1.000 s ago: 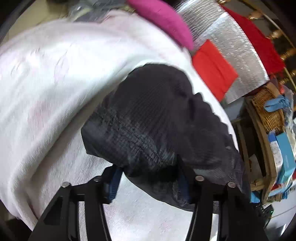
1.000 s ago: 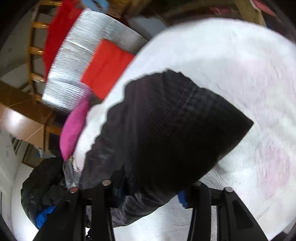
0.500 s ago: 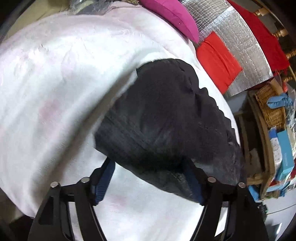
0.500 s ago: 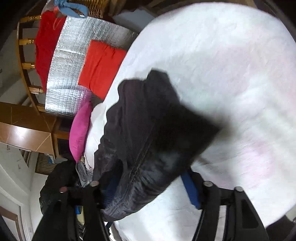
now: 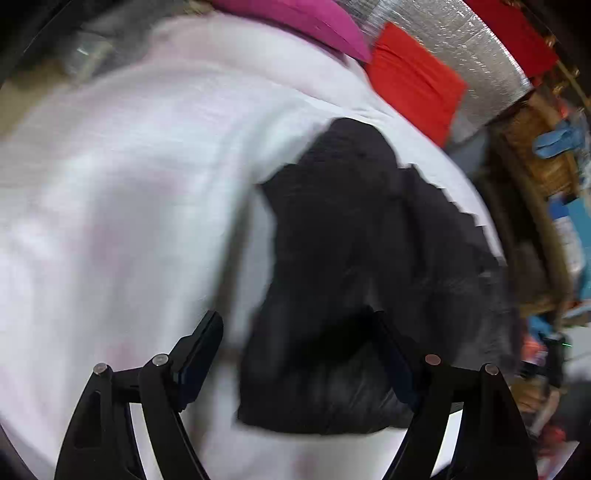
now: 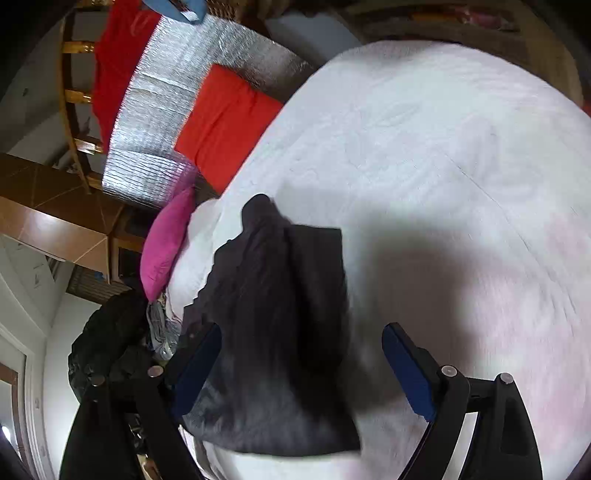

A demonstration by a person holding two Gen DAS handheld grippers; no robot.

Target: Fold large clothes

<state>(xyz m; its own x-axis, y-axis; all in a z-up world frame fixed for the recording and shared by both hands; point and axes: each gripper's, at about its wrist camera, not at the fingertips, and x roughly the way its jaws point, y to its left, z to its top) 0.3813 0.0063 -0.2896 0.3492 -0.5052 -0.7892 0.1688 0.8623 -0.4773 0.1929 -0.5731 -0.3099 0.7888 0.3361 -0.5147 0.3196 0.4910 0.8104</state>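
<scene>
While you are looking through the left wrist view, your left tongs (image 5: pixel 295 354) are standing spread wide, having just been opening, and their blue pads (image 5: pixel 197 354) are pressing on nothing. Between them the black quilted jacket (image 5: pixel 369 266) is lying in a folded heap on the white, faintly pink-patterned bed cover (image 5: pixel 129 192), toward the cover's right-hand edge in this picture. The near end of the jacket is reaching in between the two fingers, closer to the right one; whether that finger is touching the cloth you cannot tell through the blur. Beyond the bed a magenta pillow (image 5: pixel 314 22) is resting at the top, with a red cushion (image 5: pixel 413 77) beside it on a silver quilted foil sheet (image 5: pixel 461 48).

Turning to the right wrist view, your right tongs (image 6: pixel 301 369) are also gaping wide, having just been opening too. The jacket (image 6: pixel 277 332) is lying loose between them, its near end against the left blue pad (image 6: pixel 195 369), while the right pad is standing clear of it over bare bed cover (image 6: pixel 443 166). The jacket is sitting near the left edge of the bed here. The magenta pillow (image 6: pixel 166 243) is lying just past that edge, the red cushion (image 6: pixel 225 129) and the foil sheet (image 6: pixel 166 110) further back, and a crumpled dark garment (image 6: pixel 107 343) is piled at lower left.
</scene>
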